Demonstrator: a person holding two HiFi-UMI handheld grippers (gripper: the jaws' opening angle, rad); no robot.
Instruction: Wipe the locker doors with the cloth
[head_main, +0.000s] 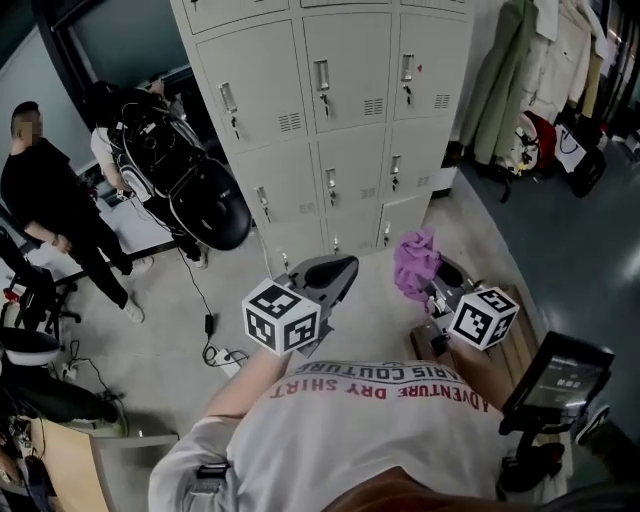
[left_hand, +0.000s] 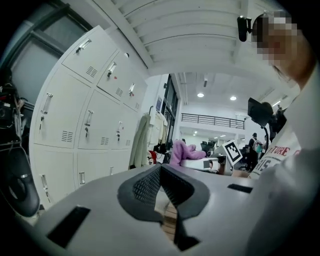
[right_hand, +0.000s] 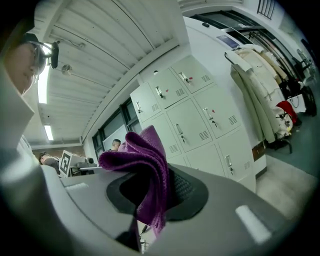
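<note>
A bank of pale grey lockers (head_main: 345, 110) stands ahead of me, with doors in rows, each with a handle and vent. They also show in the left gripper view (left_hand: 90, 125) and the right gripper view (right_hand: 200, 120). My right gripper (head_main: 430, 285) is shut on a purple cloth (head_main: 415, 262), which bunches up out of its jaws (right_hand: 145, 170) a short way from the lowest doors. My left gripper (head_main: 340, 268) is held beside it, pointing at the locker base. Its jaws meet at the tips (left_hand: 160, 172) with nothing between them.
A person in black (head_main: 50, 200) stands at the left near a black backpack and bag (head_main: 190, 180). Cables and a power strip (head_main: 215, 350) lie on the floor. Coats (head_main: 520, 70) hang to the right of the lockers. A black machine (head_main: 560, 375) is at my lower right.
</note>
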